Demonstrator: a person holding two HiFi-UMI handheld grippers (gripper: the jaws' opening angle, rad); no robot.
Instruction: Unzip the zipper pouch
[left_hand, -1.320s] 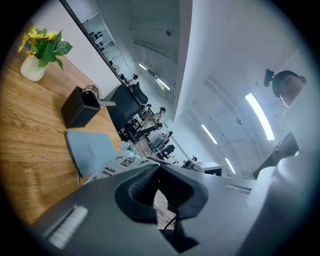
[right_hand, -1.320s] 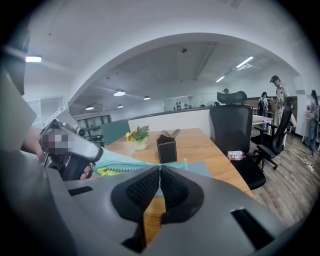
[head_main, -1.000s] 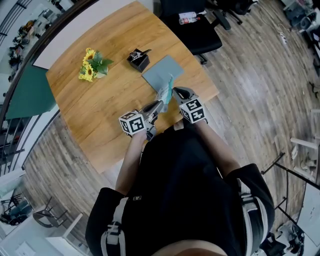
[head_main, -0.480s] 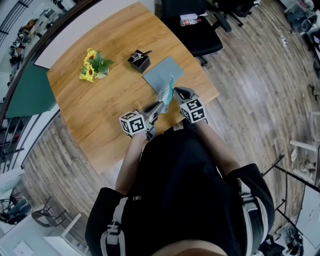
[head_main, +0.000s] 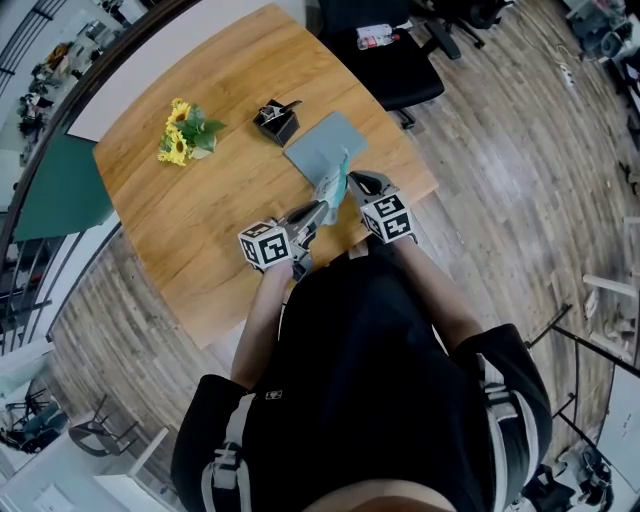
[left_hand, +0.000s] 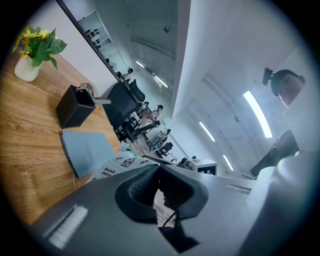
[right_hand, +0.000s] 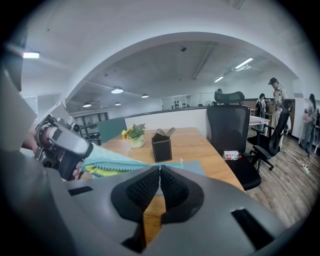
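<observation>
The big wooden table has a flat grey mat on it. Just over the table's near edge, the blue-green zipper pouch hangs between two grippers. The left gripper is pinched tight on one end, and the right gripper on the other.

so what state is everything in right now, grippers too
zipper pouch, held between both grippers; zip open or closed can't be told
left gripper, shut on one end of the zipper pouch
right gripper, shut on the zipper pouch at its zip edge
flower vase, upright
black box, upright
grey mat, flat on the table
</observation>
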